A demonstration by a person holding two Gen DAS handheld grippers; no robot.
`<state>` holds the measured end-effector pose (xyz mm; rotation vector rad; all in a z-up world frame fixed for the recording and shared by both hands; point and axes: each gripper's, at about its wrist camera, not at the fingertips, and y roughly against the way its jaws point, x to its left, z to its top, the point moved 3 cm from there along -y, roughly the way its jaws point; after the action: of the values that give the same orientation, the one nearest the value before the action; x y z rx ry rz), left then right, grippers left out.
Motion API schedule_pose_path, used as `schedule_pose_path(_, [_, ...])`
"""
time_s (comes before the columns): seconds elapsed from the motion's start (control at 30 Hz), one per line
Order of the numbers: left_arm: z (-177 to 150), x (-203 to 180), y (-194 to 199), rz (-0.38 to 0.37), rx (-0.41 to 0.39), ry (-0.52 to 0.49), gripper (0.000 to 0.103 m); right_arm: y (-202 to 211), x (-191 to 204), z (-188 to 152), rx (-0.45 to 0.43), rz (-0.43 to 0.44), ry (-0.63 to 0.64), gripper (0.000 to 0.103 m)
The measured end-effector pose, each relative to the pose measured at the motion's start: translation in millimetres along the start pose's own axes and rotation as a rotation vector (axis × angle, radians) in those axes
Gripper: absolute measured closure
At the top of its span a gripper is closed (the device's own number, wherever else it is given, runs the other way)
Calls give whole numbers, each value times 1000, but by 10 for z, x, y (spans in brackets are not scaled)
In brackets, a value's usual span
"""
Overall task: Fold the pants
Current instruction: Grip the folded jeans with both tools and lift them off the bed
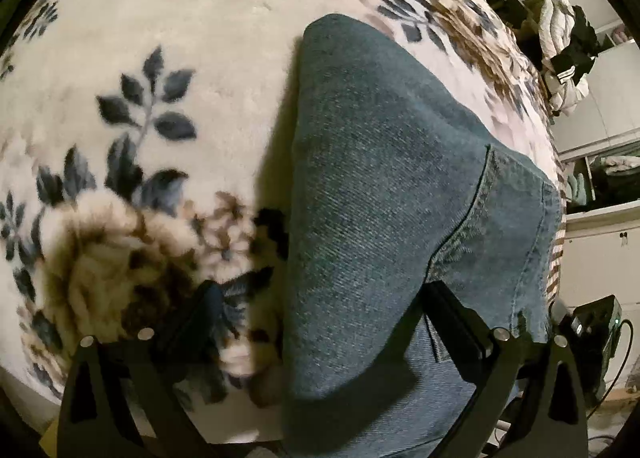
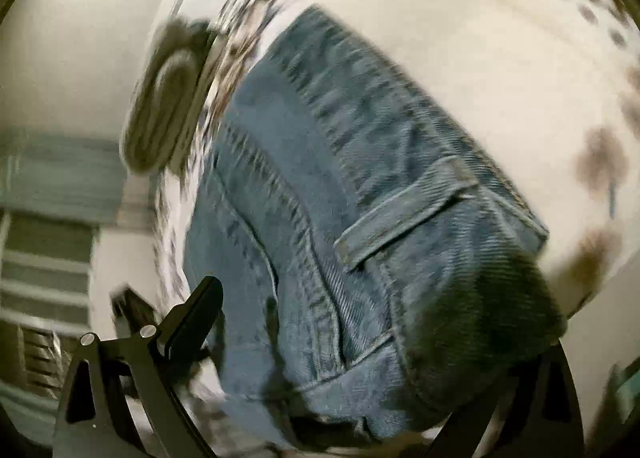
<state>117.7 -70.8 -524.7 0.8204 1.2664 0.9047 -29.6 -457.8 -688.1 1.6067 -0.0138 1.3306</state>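
Fingers of the left gripper spread wide around the blue denim pants, gripping nothing; the right gripper likewise gapes over them. Pants lie bunched, seemingly folded once, on the floral fleece bed blanket; further folds probably remain.

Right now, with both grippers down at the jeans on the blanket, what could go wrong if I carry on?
1. The left gripper stands wide open with the jeans between its fingers, unclamped; lifting now could leave them behind.
2. The right-wrist view is motion-blurred, so the right gripper may close off target.
3. The fleecy floral blanket could get pinched with the denim.
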Motion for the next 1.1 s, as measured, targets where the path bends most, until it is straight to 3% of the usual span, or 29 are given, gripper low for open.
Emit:
schedule_pose_path(0.13, [18, 47, 32, -34, -9, 21, 0, 63, -29, -80, 39, -17, 4, 6])
schedule_pose_path(0.3, [1, 67, 44, -40, -30, 44, 0, -24, -175, -163, 62, 116, -66, 4])
schedule_pose_path(0.47, [12, 62, 28, -40, -40, 46, 0, -170, -66, -87, 35, 127, -50, 0])
schedule_pose_path(0.53, [23, 43, 22, -37, -47, 41, 0, -153, -39, -90, 15, 107, -38, 2])
schedule_pose_path(0.67, [32, 20, 13, -31, -55, 37, 0, -157, 126, -103, 5, -32, 70, 4])
schedule_pose_path(0.77, [42, -72, 21, -31, -84, 8, 1, -182, 108, -96, -13, -22, 38, 5])
schedule_pose_path(0.8, [42, -117, 48, -48, -104, -8, 18, -178, 108, -92, -16, -17, 23, 9])
schedule_pose_path(0.83, [35, -180, 67, -70, -115, -30, 48, -164, 102, -92, -15, -25, 18, 22])
schedule_pose_path(0.87, [24, -253, 89, -56, -125, -54, 48, -138, 84, -96, -19, -54, 20, 47])
schedule_pose_path(0.9, [11, -299, 112, -45, -137, -70, 52, -110, 53, -107, -22, -82, 19, 52])
schedule_pose_path(1.03, [-20, -314, 242, -77, -169, -47, 77, -33, -5, -131, -19, -43, -21, 62])
schedule_pose_path(1.1, [-26, -322, 343, -95, -187, -30, 82, 14, 48, -119, -25, -44, -13, 65])
